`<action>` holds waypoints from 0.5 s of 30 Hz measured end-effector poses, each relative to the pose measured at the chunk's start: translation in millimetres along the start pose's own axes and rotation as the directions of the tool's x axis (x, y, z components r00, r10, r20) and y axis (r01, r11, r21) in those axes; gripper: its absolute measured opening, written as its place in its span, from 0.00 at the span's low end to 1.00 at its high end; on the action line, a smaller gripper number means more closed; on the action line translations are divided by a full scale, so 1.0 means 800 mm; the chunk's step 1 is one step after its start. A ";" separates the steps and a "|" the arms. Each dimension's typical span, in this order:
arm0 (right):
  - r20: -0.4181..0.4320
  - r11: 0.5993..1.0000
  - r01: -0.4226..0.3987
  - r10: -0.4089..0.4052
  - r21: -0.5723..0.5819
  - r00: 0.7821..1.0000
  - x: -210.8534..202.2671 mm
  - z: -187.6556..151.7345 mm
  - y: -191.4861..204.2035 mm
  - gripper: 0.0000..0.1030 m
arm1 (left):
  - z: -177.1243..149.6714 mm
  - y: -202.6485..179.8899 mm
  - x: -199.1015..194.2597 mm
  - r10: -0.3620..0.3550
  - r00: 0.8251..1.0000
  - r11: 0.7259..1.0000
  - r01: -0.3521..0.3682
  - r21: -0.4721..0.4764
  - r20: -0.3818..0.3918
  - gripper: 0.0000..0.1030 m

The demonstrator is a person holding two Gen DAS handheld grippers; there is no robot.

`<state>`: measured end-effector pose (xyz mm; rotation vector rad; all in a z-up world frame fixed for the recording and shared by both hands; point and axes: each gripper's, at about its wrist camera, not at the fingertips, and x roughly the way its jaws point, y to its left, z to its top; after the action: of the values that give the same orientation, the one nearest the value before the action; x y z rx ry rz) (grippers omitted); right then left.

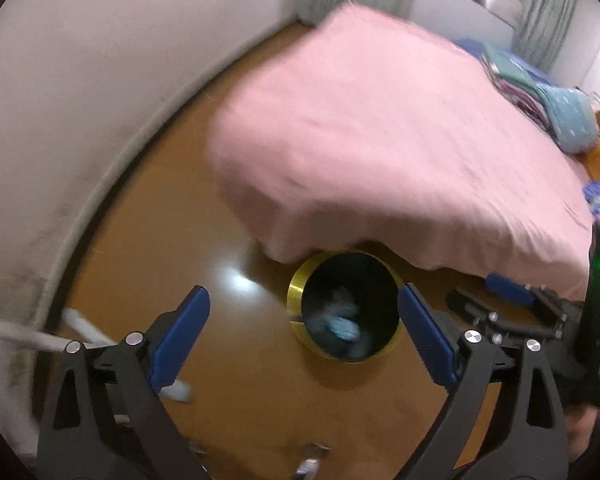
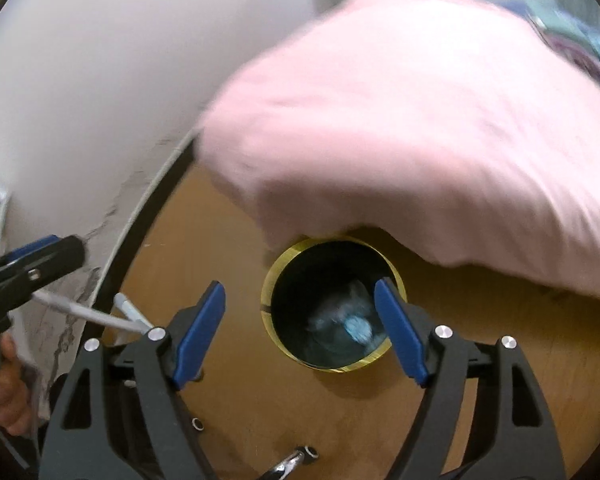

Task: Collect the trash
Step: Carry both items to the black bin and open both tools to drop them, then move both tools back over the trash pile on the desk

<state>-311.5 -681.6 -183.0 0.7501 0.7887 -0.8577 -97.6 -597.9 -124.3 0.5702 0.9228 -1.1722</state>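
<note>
A round bin with a gold rim [image 1: 296,294] [image 2: 269,280] stands on the wooden floor at the foot of the pink bed. Crumpled pale blue trash [image 1: 342,322] [image 2: 354,326] lies inside it. My left gripper [image 1: 304,332] is open and empty above the bin. My right gripper [image 2: 300,320] is open and empty, also above the bin. The right gripper shows at the right edge of the left wrist view [image 1: 512,300], and the left gripper at the left edge of the right wrist view [image 2: 40,256].
The bed with a pink cover [image 1: 380,140] [image 2: 420,140] overhangs the bin's far side. A white wall [image 1: 80,100] runs along the left. Folded blue and purple bedding [image 1: 560,112] lies at the bed's far end. White cables [image 2: 100,312] cross the floor at left.
</note>
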 end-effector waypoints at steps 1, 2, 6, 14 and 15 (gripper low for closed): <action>0.016 0.999 -0.028 0.029 -0.044 0.999 -0.012 0.006 0.032 0.74 | -0.006 0.018 -0.027 0.034 0.999 0.999 -0.034 -0.011 0.027 0.92; 0.025 0.996 -0.045 0.047 -0.073 0.999 -0.019 0.010 0.052 0.74 | -0.017 0.042 -0.058 0.073 0.996 0.997 -0.071 -0.034 0.054 0.92; 0.073 0.959 -0.128 0.151 -0.252 0.986 -0.063 0.014 0.172 0.76 | -0.072 0.141 -0.171 0.198 0.976 0.970 -0.181 -0.160 0.094 0.92; -0.062 0.693 -0.397 0.455 -0.601 0.888 -0.122 -0.065 0.477 0.78 | -0.256 0.320 -0.375 0.513 0.854 0.792 -0.430 -0.433 0.091 0.92; -0.101 0.643 -0.430 0.482 -0.633 0.870 -0.126 -0.084 0.516 0.78 | -0.285 0.340 -0.399 0.541 0.837 0.759 -0.445 -0.475 0.080 0.92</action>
<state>-18.0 -405.5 -31.5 0.2641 0.7105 -0.1113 55.9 -164.4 4.3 0.2802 0.7510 -0.4975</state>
